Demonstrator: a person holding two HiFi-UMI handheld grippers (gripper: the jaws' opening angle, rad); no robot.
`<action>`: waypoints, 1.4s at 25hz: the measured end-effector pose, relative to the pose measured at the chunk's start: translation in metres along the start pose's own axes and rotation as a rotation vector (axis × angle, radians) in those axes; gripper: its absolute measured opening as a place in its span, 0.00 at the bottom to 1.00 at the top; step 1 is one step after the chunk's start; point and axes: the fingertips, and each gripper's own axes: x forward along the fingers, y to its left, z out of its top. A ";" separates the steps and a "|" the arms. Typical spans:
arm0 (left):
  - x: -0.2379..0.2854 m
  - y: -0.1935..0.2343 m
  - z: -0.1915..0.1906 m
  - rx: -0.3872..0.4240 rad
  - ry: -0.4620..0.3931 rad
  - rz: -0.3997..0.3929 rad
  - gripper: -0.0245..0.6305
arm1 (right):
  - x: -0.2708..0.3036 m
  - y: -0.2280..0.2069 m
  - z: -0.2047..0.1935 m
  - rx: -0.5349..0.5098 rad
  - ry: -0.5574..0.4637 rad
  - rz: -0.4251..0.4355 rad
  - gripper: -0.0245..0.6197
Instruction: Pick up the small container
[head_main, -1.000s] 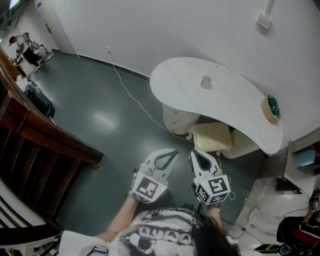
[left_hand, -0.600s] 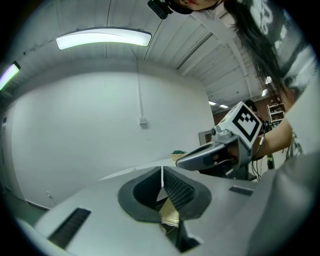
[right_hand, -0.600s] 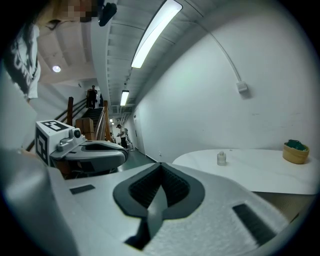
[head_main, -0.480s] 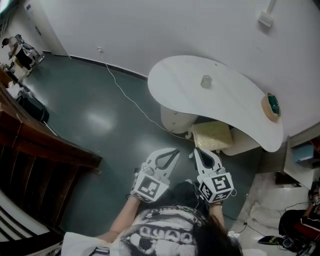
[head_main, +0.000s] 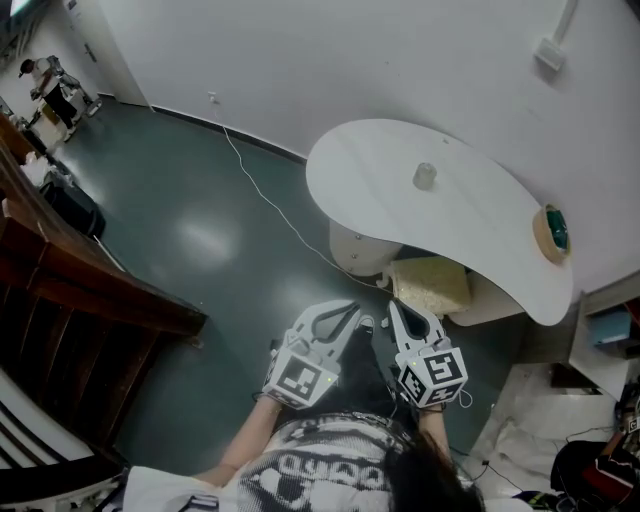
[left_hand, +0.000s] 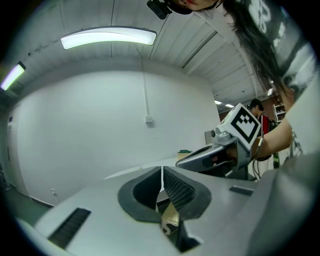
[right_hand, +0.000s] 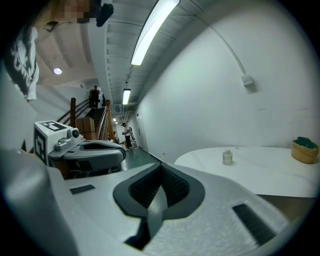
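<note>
The small container (head_main: 425, 176), a clear little jar with a cap, stands upright in the middle of a white curved table (head_main: 360, 165). It also shows far ahead in the right gripper view, small container (right_hand: 227, 157). Both grippers are held side by side over the floor, well short of the table. My left gripper (head_main: 352, 307) has its jaws together with nothing between them, as the left gripper view confirms (left_hand: 162, 170). My right gripper (head_main: 392, 304) is also shut and empty (right_hand: 161, 166).
A tan round holder with something green (head_main: 551, 230) sits at the table's right end. A yellowish padded stool (head_main: 430, 285) is tucked under the table. A white cable (head_main: 270, 205) trails over the dark floor. A wooden banister (head_main: 80, 290) runs along the left. White wall stands behind the table.
Both grippers have drifted a little forward together toward the table, and the head view has shifted slightly. Their jaws stay shut.
</note>
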 end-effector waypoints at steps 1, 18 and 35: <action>0.003 0.005 0.000 0.000 0.003 0.010 0.06 | 0.006 -0.003 0.001 0.002 0.002 0.009 0.04; 0.154 0.093 0.014 0.028 0.033 0.066 0.05 | 0.112 -0.151 0.044 0.019 -0.004 0.056 0.04; 0.274 0.111 0.009 0.051 0.079 0.046 0.05 | 0.152 -0.255 0.044 0.059 0.024 0.076 0.04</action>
